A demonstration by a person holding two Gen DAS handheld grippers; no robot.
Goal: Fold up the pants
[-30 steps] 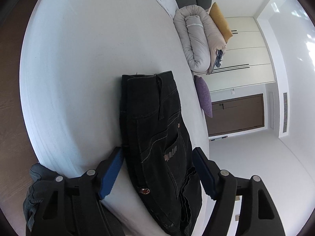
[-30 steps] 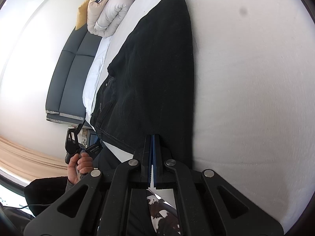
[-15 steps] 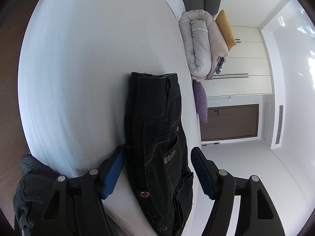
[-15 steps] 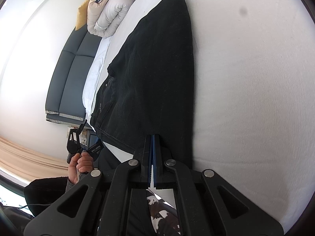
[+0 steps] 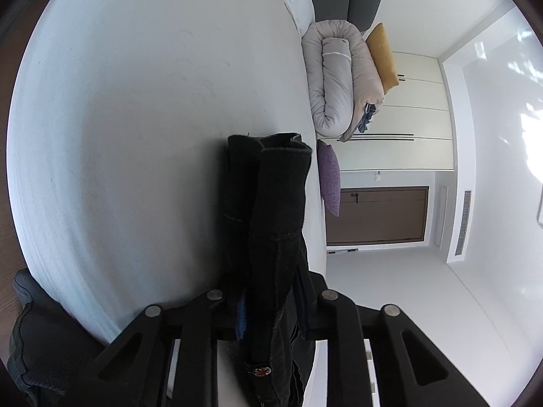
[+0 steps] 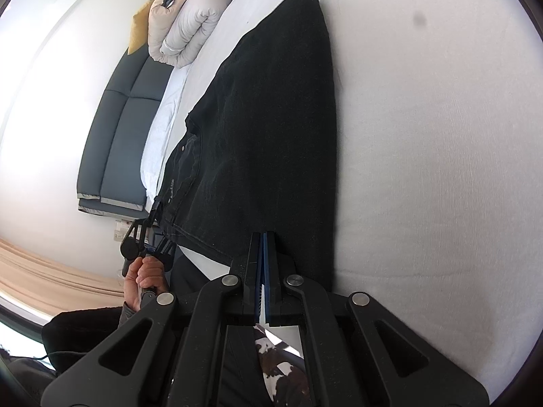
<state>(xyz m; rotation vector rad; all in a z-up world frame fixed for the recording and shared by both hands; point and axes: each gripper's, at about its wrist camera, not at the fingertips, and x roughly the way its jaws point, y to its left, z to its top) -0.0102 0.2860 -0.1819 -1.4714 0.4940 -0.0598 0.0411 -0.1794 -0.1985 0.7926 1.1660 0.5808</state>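
A: On the white bed [image 6: 424, 135] lay the black pants [image 6: 271, 118], stretched lengthwise, waist end at the near edge.

B: State of the left claw [image 5: 268, 308]?

A: Its jaws had just been closing; the pads pressed a bunched fold of the waist end between them.

B: And the right claw [image 6: 263, 271]?

A: Fully closed, blue pads together at the hem edge; whether cloth was pinched, I could not tell. A hand [image 6: 142, 278] gripped the left handle.
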